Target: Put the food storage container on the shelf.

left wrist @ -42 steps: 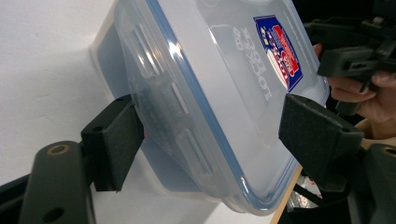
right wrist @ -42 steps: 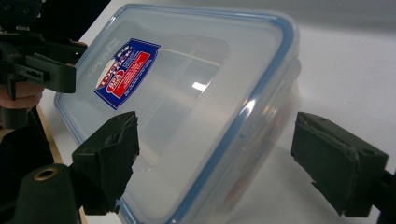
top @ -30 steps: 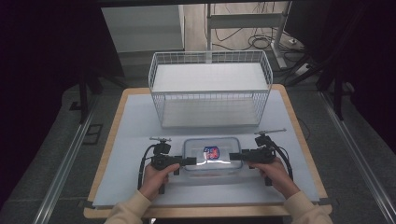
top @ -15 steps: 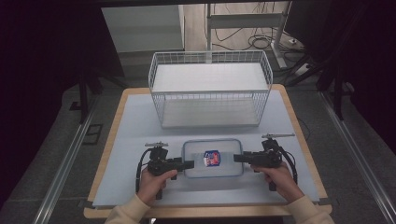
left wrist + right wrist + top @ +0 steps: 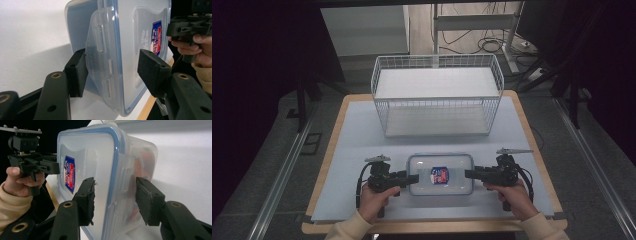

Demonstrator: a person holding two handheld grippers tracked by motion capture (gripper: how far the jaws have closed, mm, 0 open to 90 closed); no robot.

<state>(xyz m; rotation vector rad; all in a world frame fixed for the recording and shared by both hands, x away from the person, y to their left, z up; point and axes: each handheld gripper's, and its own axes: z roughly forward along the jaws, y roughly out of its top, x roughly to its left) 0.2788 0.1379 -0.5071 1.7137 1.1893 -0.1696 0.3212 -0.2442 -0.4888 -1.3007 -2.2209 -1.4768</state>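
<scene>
A clear plastic container with a blue-sealed lid and a red-and-blue label lies on the white mat between both grippers. My left gripper straddles its left short end. In the left gripper view one pad touches the latch flap and the other stands off the lid. These jaws have just been closing with that end between them. My right gripper is shut on the right short end. In the right gripper view its pads press the lid and the underside of the container.
A white wire basket stands behind the container at the table's far middle. The white mat has bare room left and right of the hands. The wooden table edge runs close under the person's forearms.
Both grippers have slid a little toward the near edge and now line up with the container's short ends. Both pairs of jaws have narrowed around those ends.
</scene>
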